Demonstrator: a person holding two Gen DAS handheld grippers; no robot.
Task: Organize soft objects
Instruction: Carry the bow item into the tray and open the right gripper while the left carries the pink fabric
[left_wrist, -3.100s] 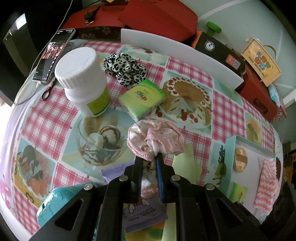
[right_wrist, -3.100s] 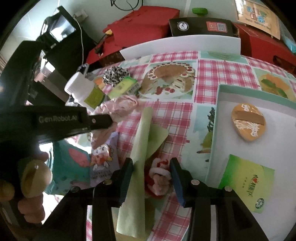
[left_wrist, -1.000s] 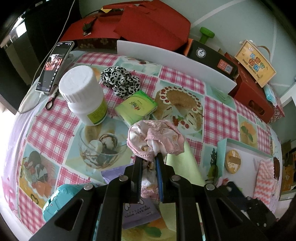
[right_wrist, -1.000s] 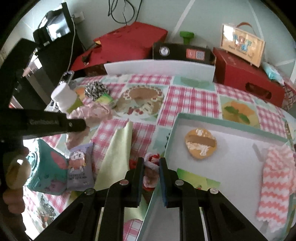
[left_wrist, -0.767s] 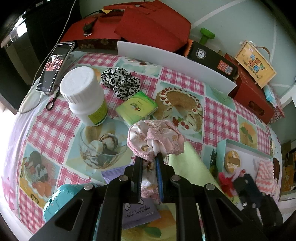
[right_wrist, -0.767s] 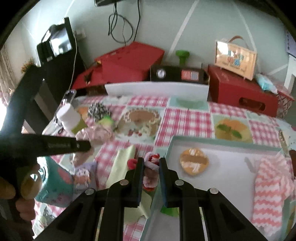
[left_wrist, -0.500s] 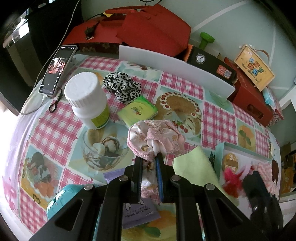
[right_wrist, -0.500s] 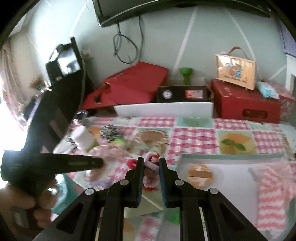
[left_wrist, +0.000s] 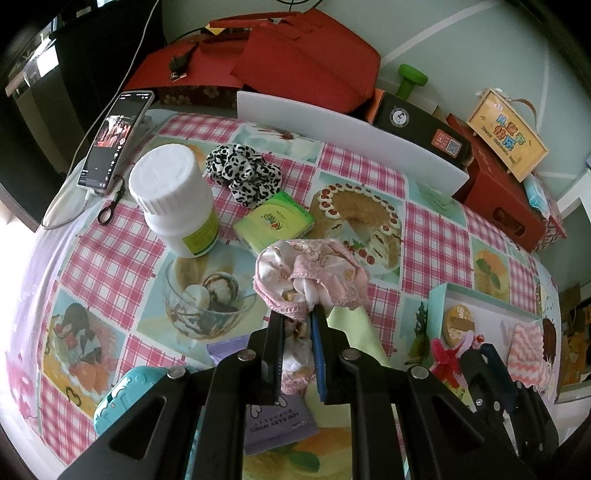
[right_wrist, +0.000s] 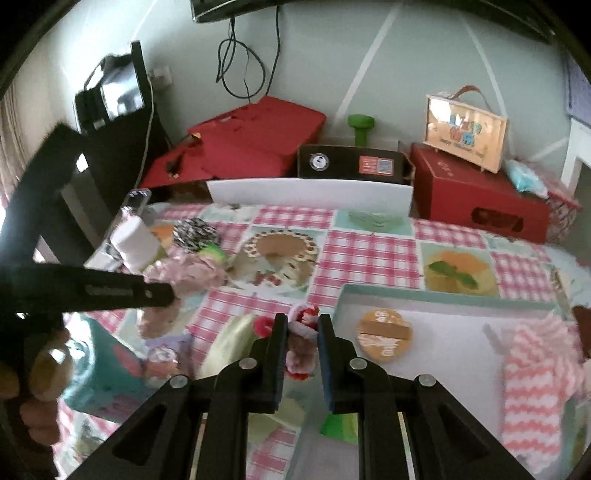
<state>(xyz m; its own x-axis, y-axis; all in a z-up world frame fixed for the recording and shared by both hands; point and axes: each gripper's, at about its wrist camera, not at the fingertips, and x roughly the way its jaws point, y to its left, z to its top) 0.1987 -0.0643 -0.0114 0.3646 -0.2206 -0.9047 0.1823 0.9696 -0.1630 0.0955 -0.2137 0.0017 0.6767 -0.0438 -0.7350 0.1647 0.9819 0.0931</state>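
Two grippers, both mine, both loaded.

Left gripper (left_wrist: 298, 319): jaws narrow, clamped on a pink frilled cloth (left_wrist: 312, 275). It bunches above the tips and a tail hangs down between the fingers, clear of the tablecloth (left_wrist: 110, 254).

Right gripper (right_wrist: 301, 326): jaws narrow, pinching a red-and-white fluffy scrunchie (right_wrist: 304, 325). It is lifted, at the near-left corner of the tray (right_wrist: 443, 299); the left view shows the same scrunchie (left_wrist: 448, 352) over the tray's near edge.

Tray contents: one round orange pad (right_wrist: 384, 334), one pink zigzag cloth (right_wrist: 532, 373) on the right side, one green packet (right_wrist: 338, 430) partly hidden behind my right finger. The picture is blurred here, so finer detail is lost.

Items on the tablecloth, left view:
- white pill bottle (left_wrist: 173, 197), upright
- leopard-print scrunchie (left_wrist: 242, 173), just beyond the bottle
- green tissue pack (left_wrist: 275, 223), lying flat between the leopard-print scrunchie and the pink frilled cloth
- pale green cloth (left_wrist: 351, 332), spread flat beneath my left gripper, beside the tray
- purple baby-wipes pack (left_wrist: 273, 421), under my left fingers
- teal case (left_wrist: 125, 391), near-left edge
- phone (left_wrist: 116, 140), far-left corner, screen lit

One hand (right_wrist: 35, 376) grips the left gripper's handle, seen in the right view.
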